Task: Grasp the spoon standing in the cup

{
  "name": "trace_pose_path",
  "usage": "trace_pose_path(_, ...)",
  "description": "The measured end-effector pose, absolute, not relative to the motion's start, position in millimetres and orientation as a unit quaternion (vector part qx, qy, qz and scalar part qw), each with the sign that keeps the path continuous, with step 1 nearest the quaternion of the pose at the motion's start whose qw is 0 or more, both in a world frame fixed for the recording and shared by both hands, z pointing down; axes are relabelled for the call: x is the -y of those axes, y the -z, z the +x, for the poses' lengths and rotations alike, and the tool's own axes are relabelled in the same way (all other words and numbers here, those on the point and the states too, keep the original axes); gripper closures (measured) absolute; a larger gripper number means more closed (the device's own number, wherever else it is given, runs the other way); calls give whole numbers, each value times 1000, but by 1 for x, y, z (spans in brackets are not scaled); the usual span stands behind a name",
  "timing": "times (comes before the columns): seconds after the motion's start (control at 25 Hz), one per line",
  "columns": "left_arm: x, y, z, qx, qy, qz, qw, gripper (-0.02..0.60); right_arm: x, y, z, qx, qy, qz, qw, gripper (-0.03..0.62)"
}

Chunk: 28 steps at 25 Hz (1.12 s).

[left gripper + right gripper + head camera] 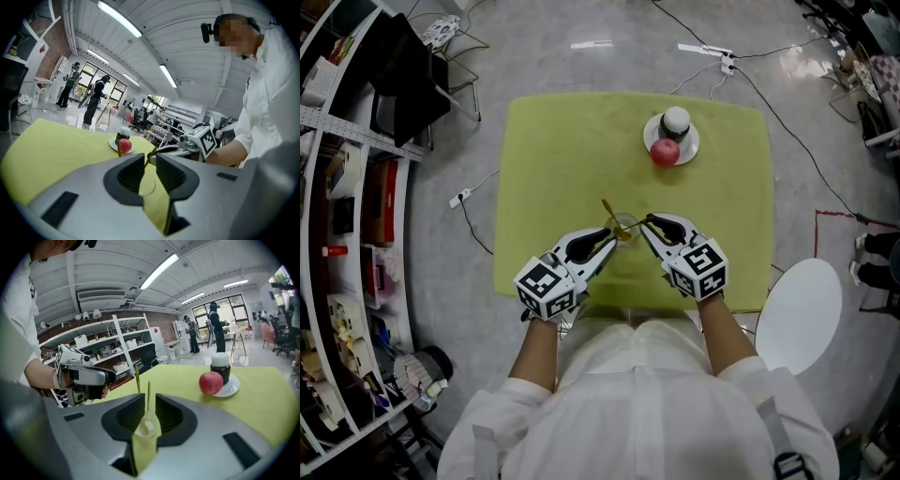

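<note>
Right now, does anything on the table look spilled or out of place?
Nothing stands out. The cup is upright with the spoon leaning in it; the apple and jar sit on their plate. No spill shows.

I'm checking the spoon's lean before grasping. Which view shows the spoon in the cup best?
Head view: the spoon shows from above, handle leaning out of the cup toward the picture's upper left. Left gripper view shows only a sliver of handle; right gripper view, the thin handle nearly upright.

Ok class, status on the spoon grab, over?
Left gripper open, at the cup. Right gripper open, lined up on spoon, not gripped. Apple and plate stand clear, far side.
</note>
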<state>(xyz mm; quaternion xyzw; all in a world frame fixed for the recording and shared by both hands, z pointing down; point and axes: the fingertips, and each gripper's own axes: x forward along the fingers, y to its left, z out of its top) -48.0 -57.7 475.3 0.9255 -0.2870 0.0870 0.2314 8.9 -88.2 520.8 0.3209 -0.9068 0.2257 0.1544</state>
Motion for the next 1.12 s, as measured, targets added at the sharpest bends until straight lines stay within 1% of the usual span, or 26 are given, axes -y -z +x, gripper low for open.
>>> trace_pose_path(0.08,58,-476,-49,289,-86,925,232,515,89,-521,9,907,-222,321,157,543)
trace_pose_path(0.28,57,-474,-54,295,-85,923,233,515,87,-519,6,910,-219,314,159,579)
trace_pose_path(1.12,58,-476,-61,307,-84,919,232,515,97,-506,7,915,-205,313,149,586)
